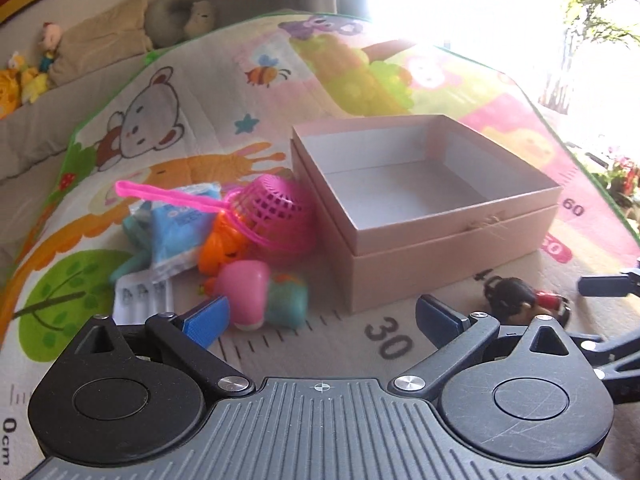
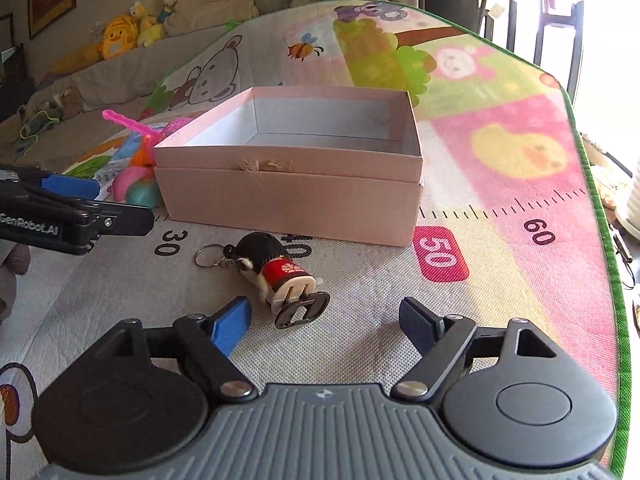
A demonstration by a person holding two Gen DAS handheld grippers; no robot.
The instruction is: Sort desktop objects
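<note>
Toy pile (image 1: 224, 240) half hidden behind pink box (image 2: 296, 184) (right view), doll keychain (image 2: 272, 272) at 12 o'clock of spread, empty right gripper (image 2: 324, 320), left gripper (image 1: 320, 320) likewise agape, low over mat (image 2: 500, 280).

Toys (image 1: 240, 248) left of box (image 1: 424, 216) (touching)

Printed ruler scale on the play mat (image 2: 400, 300):
- Right wrist view: "30" (image 2: 175, 243), a partly covered "40" (image 2: 298, 249) behind the doll keychain (image 2: 276, 276), "50" (image 2: 439, 255) in white on a red-pink badge, and "60" (image 2: 539, 231).
- Left wrist view: "0cm" (image 1: 9, 442) at the lower left edge, "30" (image 1: 387, 338), "60" (image 1: 573, 208); "40" and "50" are only partly legible.

Left hand-held gripper (image 2: 72, 192), side of body: "GenRobot.AI" (image 2: 30, 227), first letter cut off at the frame edge.

Blue packet (image 1: 176, 232): print present, unreadable.
</note>
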